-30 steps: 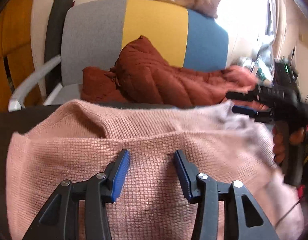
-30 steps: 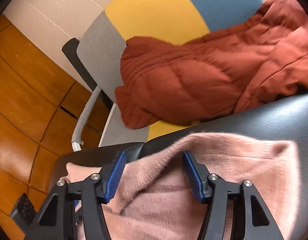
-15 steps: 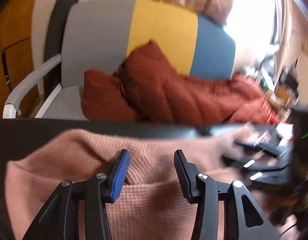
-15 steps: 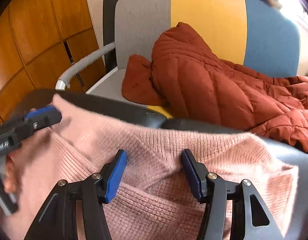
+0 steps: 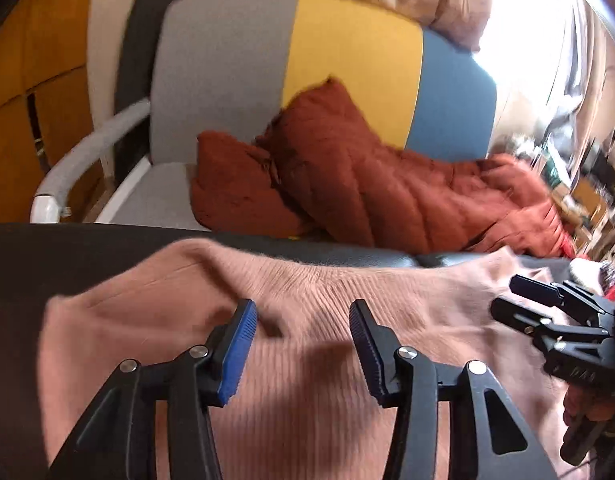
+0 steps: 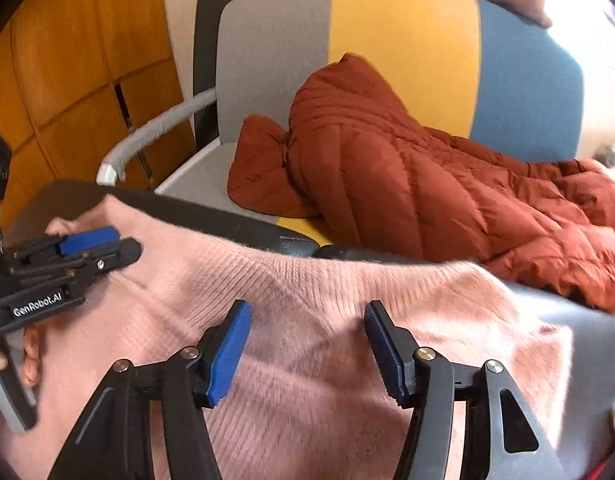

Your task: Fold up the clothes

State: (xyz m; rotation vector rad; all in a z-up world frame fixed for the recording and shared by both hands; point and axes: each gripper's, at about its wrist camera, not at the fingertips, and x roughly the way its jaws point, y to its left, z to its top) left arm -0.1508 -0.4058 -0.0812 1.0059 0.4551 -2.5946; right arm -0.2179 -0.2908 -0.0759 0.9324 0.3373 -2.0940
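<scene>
My left gripper (image 5: 303, 330) and right gripper (image 6: 307, 332) both hover jaws apart, gripping nothing. Left jaws just opened slightly. Pink sweater (image 6: 307, 380) lies flat on the dark surface (image 5: 47, 256) beneath both.

The pink sweater (image 5: 307, 320) runs off the bottom edge in both views; clutter (image 5: 567, 160) by the bright window is blurred beyond telling

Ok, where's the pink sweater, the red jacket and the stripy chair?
sweater (image 6: 307, 292), right wrist view, ribbed band along its far edge
jacket (image 6: 387, 168), right wrist view, quilted middle
chair (image 5: 347, 44), left wrist view, yellow stripe of the backrest
</scene>
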